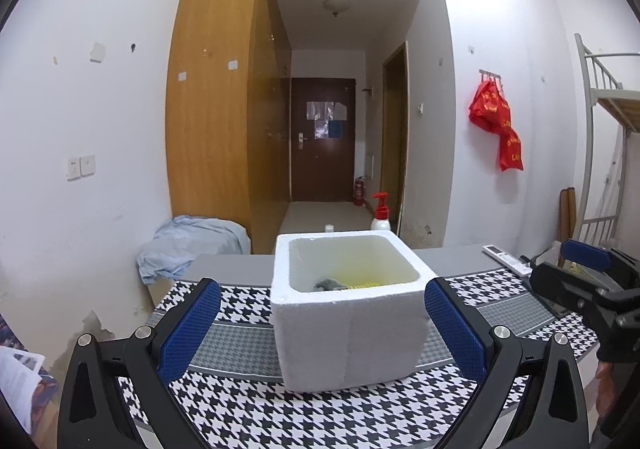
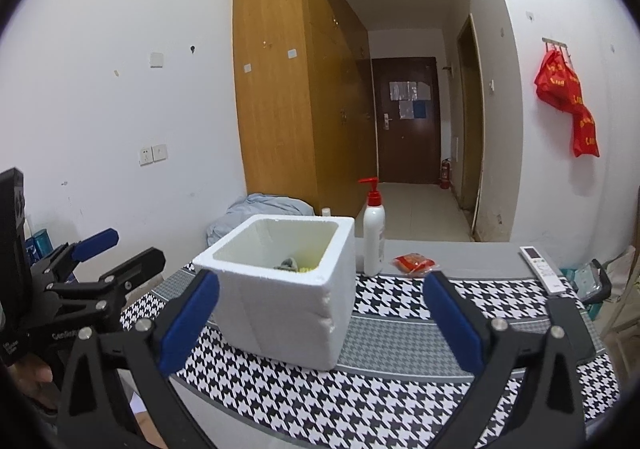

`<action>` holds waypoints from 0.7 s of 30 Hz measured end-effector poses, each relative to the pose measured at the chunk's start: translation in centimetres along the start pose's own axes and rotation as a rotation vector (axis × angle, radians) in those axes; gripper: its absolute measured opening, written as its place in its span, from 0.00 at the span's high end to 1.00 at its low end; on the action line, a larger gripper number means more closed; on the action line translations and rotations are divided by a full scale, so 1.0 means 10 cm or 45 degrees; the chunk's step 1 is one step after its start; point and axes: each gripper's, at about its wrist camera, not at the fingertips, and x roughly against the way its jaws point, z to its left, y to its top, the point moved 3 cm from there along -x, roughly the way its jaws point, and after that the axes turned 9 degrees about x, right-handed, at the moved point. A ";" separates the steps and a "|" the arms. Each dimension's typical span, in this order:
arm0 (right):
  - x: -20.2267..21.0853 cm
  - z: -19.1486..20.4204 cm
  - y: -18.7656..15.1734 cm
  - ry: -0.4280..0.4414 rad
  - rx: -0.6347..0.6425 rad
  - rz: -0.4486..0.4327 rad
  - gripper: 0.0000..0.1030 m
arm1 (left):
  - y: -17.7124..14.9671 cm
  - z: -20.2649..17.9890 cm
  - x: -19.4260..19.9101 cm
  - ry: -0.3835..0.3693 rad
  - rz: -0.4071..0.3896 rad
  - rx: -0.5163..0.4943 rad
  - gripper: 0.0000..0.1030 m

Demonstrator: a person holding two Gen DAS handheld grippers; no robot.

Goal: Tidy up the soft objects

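A white foam box [image 1: 348, 313] stands on the houndstooth-cloth table [image 1: 240, 409]. Inside it lie a grey soft thing [image 1: 326, 284] and a yellow one [image 1: 366, 284]; both show in the right wrist view too, the grey one [image 2: 287, 263] and the yellow one [image 2: 307, 269]. My left gripper [image 1: 322, 329] is open and empty, its blue pads either side of the box, short of it. My right gripper [image 2: 320, 323] is open and empty, just in front of the box [image 2: 280, 297]. A small red packet [image 2: 414, 263] lies on the table behind it.
A white pump bottle with a red top [image 2: 374, 233] stands behind the box. A white remote [image 2: 542, 269] lies at the table's right. A pale blue cloth heap [image 1: 188, 245] sits beyond the far left edge. Wardrobe and hallway lie behind.
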 end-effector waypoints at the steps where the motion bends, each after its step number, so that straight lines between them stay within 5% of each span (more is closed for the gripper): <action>1: 0.03 0.01 -0.02 -0.001 0.004 -0.004 0.00 | -0.01 -0.01 0.02 0.003 -0.002 -0.003 0.01; 21: 0.48 0.19 -0.41 -0.033 0.004 -0.072 0.00 | -0.35 -0.01 0.55 -0.103 -0.103 -0.027 0.01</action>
